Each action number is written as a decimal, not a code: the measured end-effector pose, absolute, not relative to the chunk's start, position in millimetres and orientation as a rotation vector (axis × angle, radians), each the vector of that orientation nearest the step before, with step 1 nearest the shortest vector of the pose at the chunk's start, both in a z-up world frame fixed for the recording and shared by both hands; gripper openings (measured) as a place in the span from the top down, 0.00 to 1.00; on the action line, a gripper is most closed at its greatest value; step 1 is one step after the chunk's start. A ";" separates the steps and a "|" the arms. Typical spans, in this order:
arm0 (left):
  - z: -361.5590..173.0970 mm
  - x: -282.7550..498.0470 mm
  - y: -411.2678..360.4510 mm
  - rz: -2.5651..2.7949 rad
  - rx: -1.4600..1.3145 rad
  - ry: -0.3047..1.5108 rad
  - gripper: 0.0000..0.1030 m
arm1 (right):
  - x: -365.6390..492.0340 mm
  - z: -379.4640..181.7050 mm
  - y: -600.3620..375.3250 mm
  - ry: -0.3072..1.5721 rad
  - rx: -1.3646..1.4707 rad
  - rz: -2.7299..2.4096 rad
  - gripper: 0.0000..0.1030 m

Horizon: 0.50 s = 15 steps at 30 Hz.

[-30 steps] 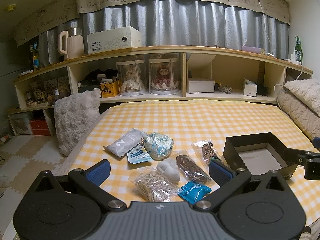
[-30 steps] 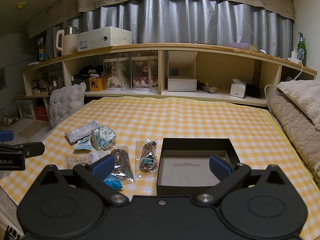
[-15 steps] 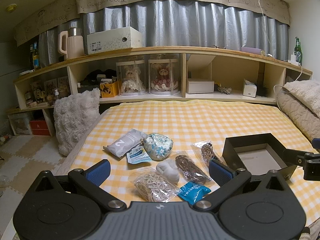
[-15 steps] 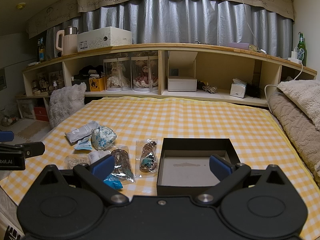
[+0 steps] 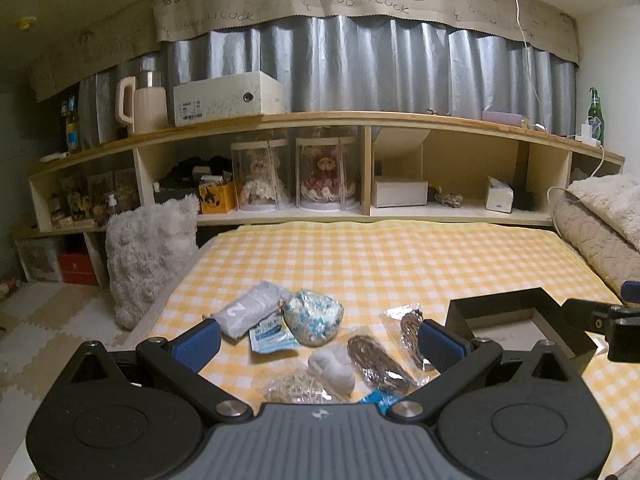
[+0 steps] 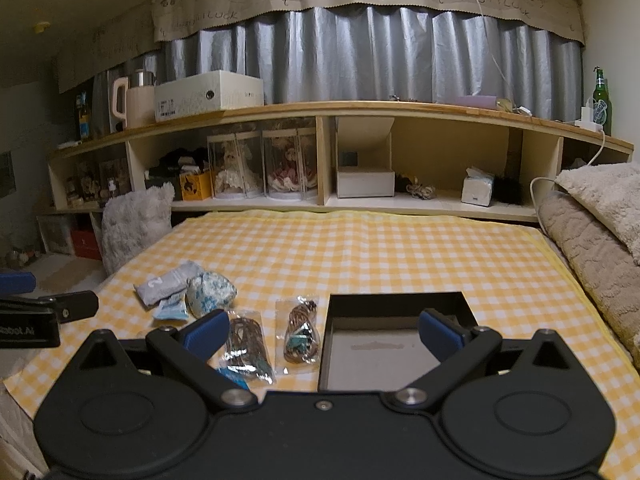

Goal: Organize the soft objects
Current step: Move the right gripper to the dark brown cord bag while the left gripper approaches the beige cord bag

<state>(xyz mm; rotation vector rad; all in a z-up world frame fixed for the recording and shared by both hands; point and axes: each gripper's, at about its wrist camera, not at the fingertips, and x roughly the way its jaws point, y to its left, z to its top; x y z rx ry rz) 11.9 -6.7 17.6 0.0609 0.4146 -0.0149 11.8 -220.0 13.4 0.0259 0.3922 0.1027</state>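
Several soft items lie on the yellow checked cloth: a grey pack (image 5: 249, 311), a floral pouch (image 5: 313, 316), a white soft lump (image 5: 333, 367), a bag of pale strands (image 5: 298, 387), two clear bags of brown cord (image 5: 378, 362) (image 5: 408, 330) and blue sachets (image 5: 272, 337). An open black box (image 6: 394, 344) sits to their right. My left gripper (image 5: 320, 346) is open above the items. My right gripper (image 6: 322, 334) is open in front of the box, holding nothing. The pouch (image 6: 211, 293) and cord bags (image 6: 299, 334) also show in the right wrist view.
A wooden shelf unit (image 5: 360, 120) with doll cases, boxes and a kettle runs along the back. A fluffy grey cushion (image 5: 148, 256) leans at the bed's left edge. Folded blankets (image 6: 592, 240) lie on the right.
Both grippers have dipped slightly; the items sit a little lower in the left wrist view. Nothing was picked up or let go.
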 end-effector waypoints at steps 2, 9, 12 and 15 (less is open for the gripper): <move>15.2 21.3 -8.9 -0.013 0.063 0.424 0.00 | 16.1 15.9 -218.9 0.383 0.032 0.104 0.00; 5.5 68.3 4.1 0.002 -0.049 0.530 0.00 | 46.4 25.1 -215.7 0.367 0.027 0.103 0.00; -1.0 85.7 15.0 0.043 -0.120 0.534 0.00 | 64.2 27.3 -217.8 0.371 0.031 0.107 0.00; -9.3 101.5 21.6 0.079 -0.132 0.564 0.00 | 83.9 26.9 -221.1 0.386 0.059 0.124 0.00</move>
